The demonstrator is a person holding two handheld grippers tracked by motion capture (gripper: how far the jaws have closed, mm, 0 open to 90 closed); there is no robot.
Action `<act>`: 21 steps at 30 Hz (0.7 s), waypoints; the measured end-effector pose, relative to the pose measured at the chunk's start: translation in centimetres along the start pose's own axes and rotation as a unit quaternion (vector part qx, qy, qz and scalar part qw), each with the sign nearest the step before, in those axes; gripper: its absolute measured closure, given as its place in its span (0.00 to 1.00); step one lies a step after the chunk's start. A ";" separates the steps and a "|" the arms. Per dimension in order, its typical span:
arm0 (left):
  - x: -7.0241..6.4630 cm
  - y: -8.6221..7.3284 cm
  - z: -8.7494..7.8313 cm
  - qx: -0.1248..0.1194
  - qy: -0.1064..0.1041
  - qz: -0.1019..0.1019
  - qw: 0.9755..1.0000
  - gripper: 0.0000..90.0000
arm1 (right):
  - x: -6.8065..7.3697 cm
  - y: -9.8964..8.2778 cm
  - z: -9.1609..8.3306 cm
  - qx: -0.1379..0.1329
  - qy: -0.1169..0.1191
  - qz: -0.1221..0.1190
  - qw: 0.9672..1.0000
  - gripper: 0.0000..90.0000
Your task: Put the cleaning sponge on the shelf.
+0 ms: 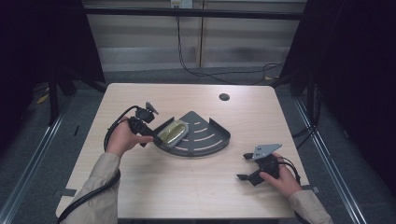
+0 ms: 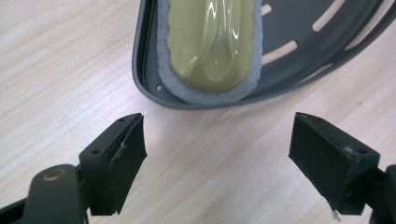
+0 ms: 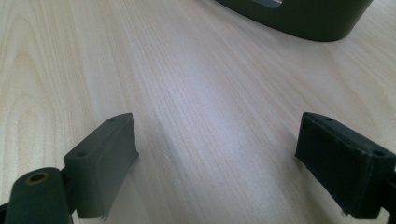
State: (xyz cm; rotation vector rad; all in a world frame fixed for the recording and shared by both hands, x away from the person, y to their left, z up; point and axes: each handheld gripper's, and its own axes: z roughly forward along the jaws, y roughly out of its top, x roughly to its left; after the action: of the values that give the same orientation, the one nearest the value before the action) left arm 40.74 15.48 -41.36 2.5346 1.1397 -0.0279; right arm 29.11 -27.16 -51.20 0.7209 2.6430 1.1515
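On a pale wood-grain table (image 1: 187,186) ringed by dark curtains, a glossy olive-green sponge (image 1: 172,132) with a fuzzy grey rim lies in the left end of a dark, slotted, fan-shaped metal rack (image 1: 205,137) at the table's middle. The left gripper (image 2: 217,140) hangs just short of the rack's curved edge, jaws spread wide and empty. The right gripper (image 3: 217,154), also wide open and holding nothing, sits well apart near the table's right front.

Wooden table (image 1: 187,186) — grey slotted tray (image 1: 210,137)
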 end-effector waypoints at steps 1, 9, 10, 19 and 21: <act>0.0 -0.2 0.0 -0.002 0.000 0.000 1.000 0.20 | 0.0 0.0 0.0 0.000 0.000 0.000 1.000 0.13; 0.1 -1.9 0.2 -0.008 -0.001 -0.003 1.000 0.20 | 0.0 0.0 0.0 0.000 0.000 0.000 1.000 0.13; 0.1 -2.1 0.2 -0.008 -0.002 -0.003 1.000 0.20 | 0.0 0.0 0.0 0.000 0.000 0.000 1.000 0.13; 0.0 -3.3 0.6 -0.012 -0.005 0.000 1.000 0.21 | 0.0 0.0 0.0 0.000 0.000 0.000 1.000 0.13; 0.0 -3.6 0.8 -0.017 -0.004 -0.004 1.000 0.21 | 0.0 0.0 0.0 0.000 0.000 0.000 1.000 0.13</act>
State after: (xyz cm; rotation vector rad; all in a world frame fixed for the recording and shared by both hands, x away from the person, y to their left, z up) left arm 38.22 17.40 -43.23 2.4986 1.1372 -0.0202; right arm 29.11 -27.16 -51.20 0.7212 2.6427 1.1511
